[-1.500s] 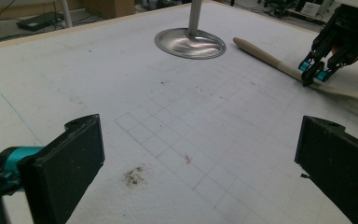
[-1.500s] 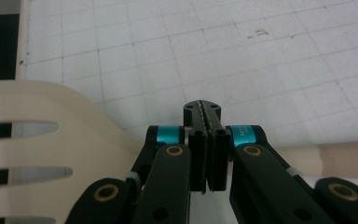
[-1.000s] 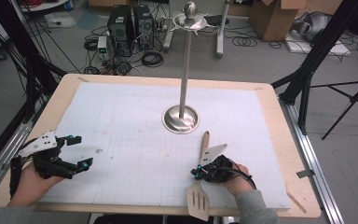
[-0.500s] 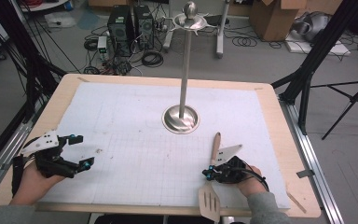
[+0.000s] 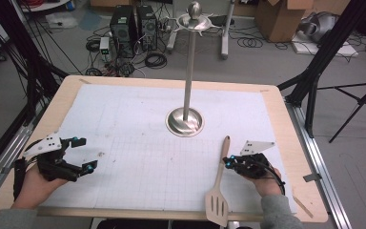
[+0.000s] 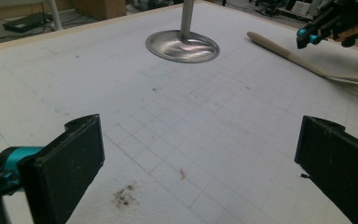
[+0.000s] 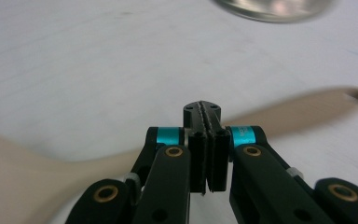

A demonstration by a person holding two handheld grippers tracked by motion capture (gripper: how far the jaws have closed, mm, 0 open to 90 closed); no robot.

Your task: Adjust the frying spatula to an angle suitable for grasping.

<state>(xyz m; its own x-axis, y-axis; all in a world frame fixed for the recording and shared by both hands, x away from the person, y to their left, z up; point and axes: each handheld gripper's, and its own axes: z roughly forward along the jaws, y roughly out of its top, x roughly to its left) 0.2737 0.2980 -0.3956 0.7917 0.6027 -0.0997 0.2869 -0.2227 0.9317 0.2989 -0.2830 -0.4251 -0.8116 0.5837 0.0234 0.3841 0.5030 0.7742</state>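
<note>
Right gripper (image 5: 228,162) sits at the near right of the bench (image 5: 286,143), its black jaws pressed flat together with nothing between the pads, as the right gripper view (image 7: 207,109) shows plainly. Just beyond those closed tips lies a wooden slotted spatula (image 5: 219,191), flat on the white gridded mat (image 5: 124,124); from above, the tips sit right beside the middle of the handle, though whether they touch the wood cannot be told. The spatula's handle points away toward the middle of the bench and its slotted blade lies at the near edge, partly over the wooden rim. In the right gripper view the spatula (image 7: 303,112) crosses behind the jaws as a blurred pale band, blade end at the left. Left gripper (image 5: 83,153) rests at the near left, well apart from the spatula, with its jaws spread wide and nothing between them; the left gripper view (image 6: 200,154) looks across bare mat. A metal stand with a round base (image 5: 185,121) and a tall upright pole rises at mid bench, near the tip of the spatula handle but apart from it.
</note>
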